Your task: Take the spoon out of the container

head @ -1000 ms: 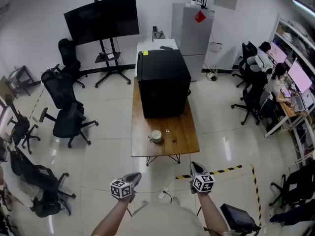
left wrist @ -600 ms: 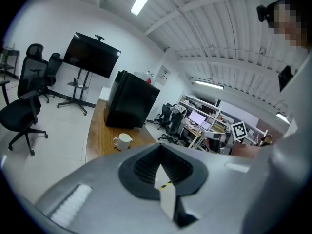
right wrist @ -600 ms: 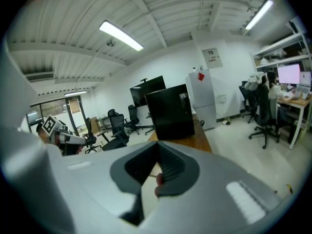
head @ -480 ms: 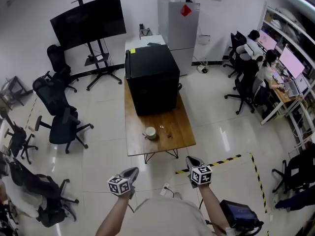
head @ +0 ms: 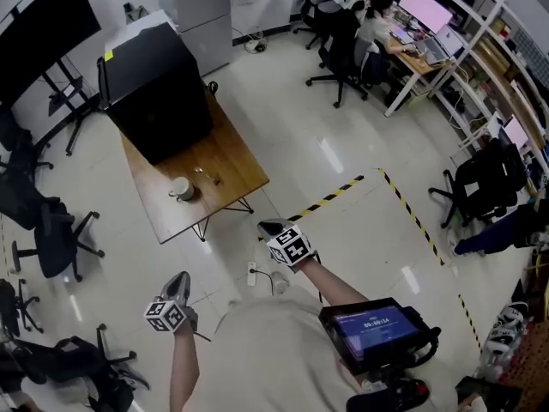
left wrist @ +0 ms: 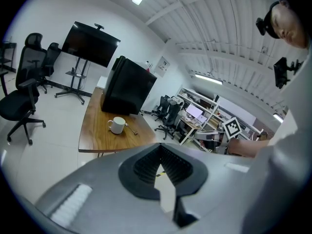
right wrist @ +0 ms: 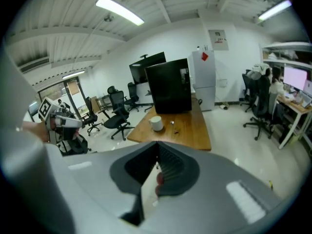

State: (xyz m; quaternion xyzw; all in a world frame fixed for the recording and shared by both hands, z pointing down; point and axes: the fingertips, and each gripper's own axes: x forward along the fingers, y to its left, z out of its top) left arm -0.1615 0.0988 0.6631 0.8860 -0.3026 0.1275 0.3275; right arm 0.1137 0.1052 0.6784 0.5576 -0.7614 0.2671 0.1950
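1. A white, round, smooth-glazed mug point(head: 180, 188) is standing on a rectangular brown wooden table point(head: 199, 209). No view is showing what, if anything, is inside the mug.
2. A small, slim, silvery spoon point(left wrist: 129, 128) is lying flat on the wood outside the mug, just beside it at the mug's 4 o'clock in the left gripper view. Whether the two are touching cannot be told.
3. A large, matt black, box-shaped cabinet point(head: 154, 93) is occupying the table's far end, at the mug's 11 o'clock in the head view.
4. The grey left gripper point(head: 177, 283) is hanging over the glossy pale tiled floor point(head: 343, 161) at the mug's 6 o'clock, well apart from the table. Its ribbed black pads point(left wrist: 145, 166) are meeting at the tips and gripping nothing.
5. The right gripper point(head: 269, 227) is hovering off the table at the mug's 4 o'clock, with its jaws closed tight and holding nothing.
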